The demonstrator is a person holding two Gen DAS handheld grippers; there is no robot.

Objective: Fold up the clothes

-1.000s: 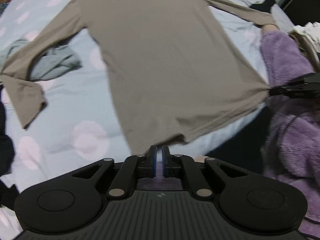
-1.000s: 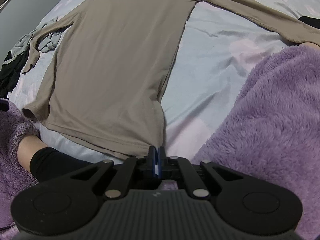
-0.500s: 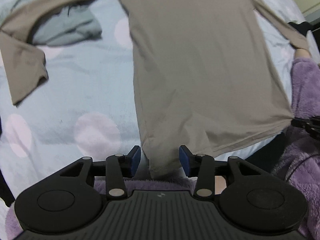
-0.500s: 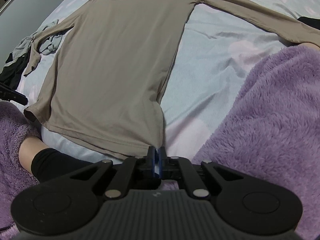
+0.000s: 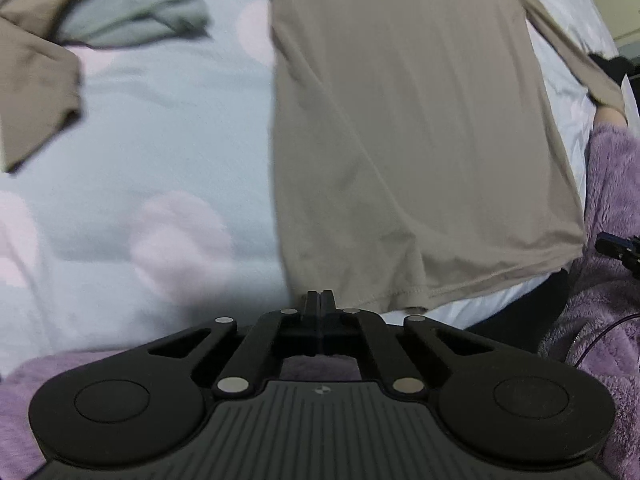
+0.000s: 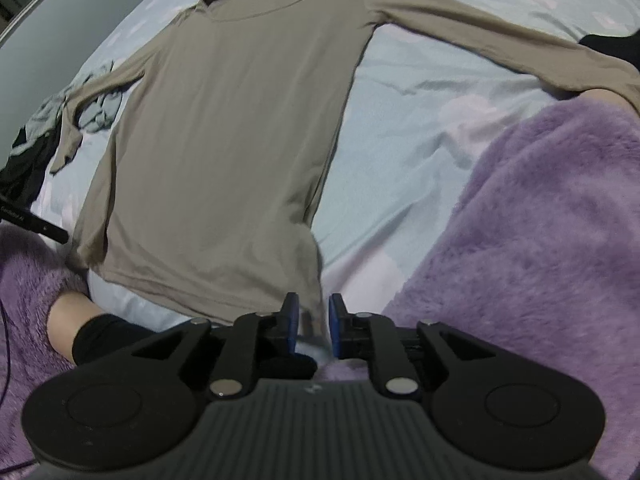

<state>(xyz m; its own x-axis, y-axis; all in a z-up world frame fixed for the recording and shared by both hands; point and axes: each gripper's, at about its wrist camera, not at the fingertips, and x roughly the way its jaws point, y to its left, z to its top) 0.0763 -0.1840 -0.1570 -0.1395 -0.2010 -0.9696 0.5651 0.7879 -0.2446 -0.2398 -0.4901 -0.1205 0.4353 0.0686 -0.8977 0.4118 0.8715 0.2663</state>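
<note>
A taupe long-sleeved shirt (image 5: pixel 400 120) (image 6: pixel 240 140) lies flat, front up, on the pale blue bed sheet (image 5: pixel 160 140) (image 6: pixel 400 160), sleeves spread to both sides. My left gripper (image 5: pixel 320 300) is shut, its tips meeting at the shirt's lower left hem corner; I see no fabric between them. It also shows at the left edge of the right wrist view (image 6: pixel 36 222). My right gripper (image 6: pixel 314 320) is open, and the lower right hem corner lies loose between its blue pads (image 6: pixel 294 322). In the left wrist view the right gripper (image 5: pixel 620 248) pokes in from the right.
A grey-green garment (image 5: pixel 132 12) (image 6: pixel 96 112) is crumpled under the shirt's left sleeve. Dark clothing (image 6: pixel 28 160) lies at the bed's left edge. Purple fleece (image 6: pixel 540 240) (image 5: pixel 612 200) covers the person's arms on the near side. A black item (image 6: pixel 612 44) rests by the right cuff.
The left gripper let go of the hem, dropped closer to the bed and shut again. The right gripper opened and released its hem corner. The shirt now lies flat.
</note>
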